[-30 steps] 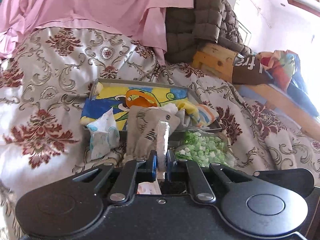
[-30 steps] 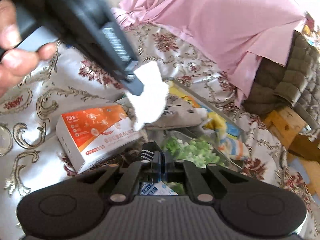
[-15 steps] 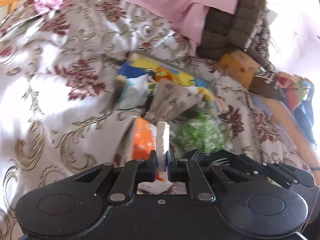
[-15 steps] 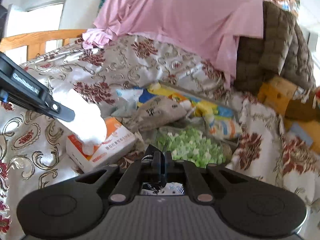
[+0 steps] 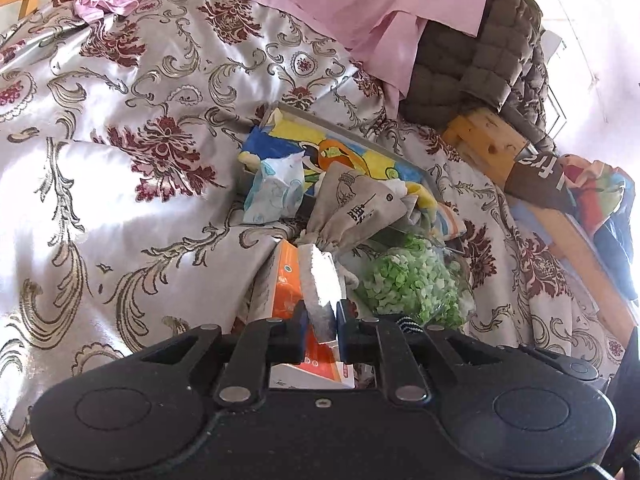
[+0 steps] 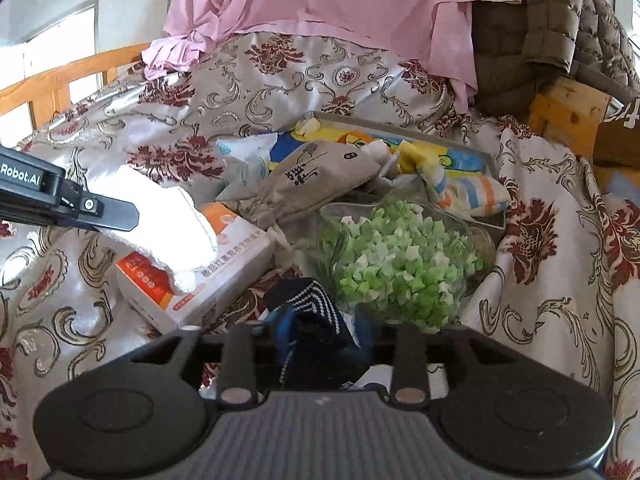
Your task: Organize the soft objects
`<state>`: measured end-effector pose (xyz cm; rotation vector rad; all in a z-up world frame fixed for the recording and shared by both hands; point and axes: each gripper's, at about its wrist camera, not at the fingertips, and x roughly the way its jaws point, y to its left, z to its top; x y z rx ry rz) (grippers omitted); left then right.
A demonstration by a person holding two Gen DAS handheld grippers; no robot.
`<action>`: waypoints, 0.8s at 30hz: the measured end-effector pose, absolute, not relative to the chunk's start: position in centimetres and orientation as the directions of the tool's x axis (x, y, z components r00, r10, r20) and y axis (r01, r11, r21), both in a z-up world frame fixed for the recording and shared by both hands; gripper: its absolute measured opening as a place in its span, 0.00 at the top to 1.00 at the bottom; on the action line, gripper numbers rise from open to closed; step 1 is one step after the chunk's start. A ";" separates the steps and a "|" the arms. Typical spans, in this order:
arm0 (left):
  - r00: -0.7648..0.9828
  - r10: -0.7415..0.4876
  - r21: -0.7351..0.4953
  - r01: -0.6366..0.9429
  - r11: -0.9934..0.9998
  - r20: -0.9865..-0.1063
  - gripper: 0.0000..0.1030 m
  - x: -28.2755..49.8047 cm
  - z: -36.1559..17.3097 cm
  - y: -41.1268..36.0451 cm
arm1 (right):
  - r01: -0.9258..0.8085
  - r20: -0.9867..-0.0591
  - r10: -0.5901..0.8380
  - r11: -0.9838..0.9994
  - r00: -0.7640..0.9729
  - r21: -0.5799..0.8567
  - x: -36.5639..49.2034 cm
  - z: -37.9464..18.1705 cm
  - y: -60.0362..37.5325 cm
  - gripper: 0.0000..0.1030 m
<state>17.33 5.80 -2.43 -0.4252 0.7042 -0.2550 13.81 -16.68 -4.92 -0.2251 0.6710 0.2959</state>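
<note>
My left gripper (image 5: 322, 322) is shut on a white folded cloth (image 5: 320, 280), held above an orange-and-white box (image 5: 286, 284); the cloth also shows in the right wrist view (image 6: 168, 224). My right gripper (image 6: 324, 328) is shut on a dark blue sock with white stripes (image 6: 308, 308). Ahead lie a grey drawstring pouch (image 6: 316, 176), a bag of green paper stars (image 6: 400, 260), a pale blue tissue pack (image 5: 276, 192) and a striped cloth (image 6: 468, 192) by a shallow tray (image 6: 400, 130) with a colourful lining.
Everything rests on a floral satin bedspread (image 5: 120, 140). A pink sheet (image 6: 340, 0) and a brown quilted jacket (image 6: 560, 32) hang behind. A wooden bed frame (image 5: 488, 140) and piled clothes (image 5: 592, 196) are at the right.
The left gripper has swung left and lower with the white cloth, now over the orange box. The right gripper's jaws stand wider around the dark sock, which bulges more between them.
</note>
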 end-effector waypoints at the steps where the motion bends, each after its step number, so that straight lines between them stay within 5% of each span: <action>1: 0.734 -0.370 -0.462 0.086 0.883 -0.570 0.85 17.4 -2.5 5.8 | -0.344 -0.645 0.195 0.932 0.739 -0.112 13.8 -5.1 -16.6 0.52; 4: 0.728 -0.381 -0.468 0.093 0.879 -0.570 0.84 17.7 -2.8 5.6 | -0.363 -0.672 0.194 0.924 0.715 -0.119 14.0 -5.5 -16.1 0.45; 14: 0.711 -0.422 -0.489 0.126 0.863 -0.562 0.83 18.3 -3.4 4.7 | -0.425 -0.728 0.139 0.877 0.671 -0.225 13.6 -7.5 -14.4 0.47; 17: 0.707 -0.428 -0.491 0.130 0.861 -0.563 0.83 18.5 -3.6 4.5 | -0.428 -0.712 0.070 0.839 0.699 -0.337 13.0 -8.2 -13.3 0.70; 24: 0.707 -0.440 -0.491 0.150 0.858 -0.553 0.89 18.5 -3.6 4.4 | -0.447 -0.696 0.087 0.821 0.712 -0.356 12.3 -8.0 -12.9 0.94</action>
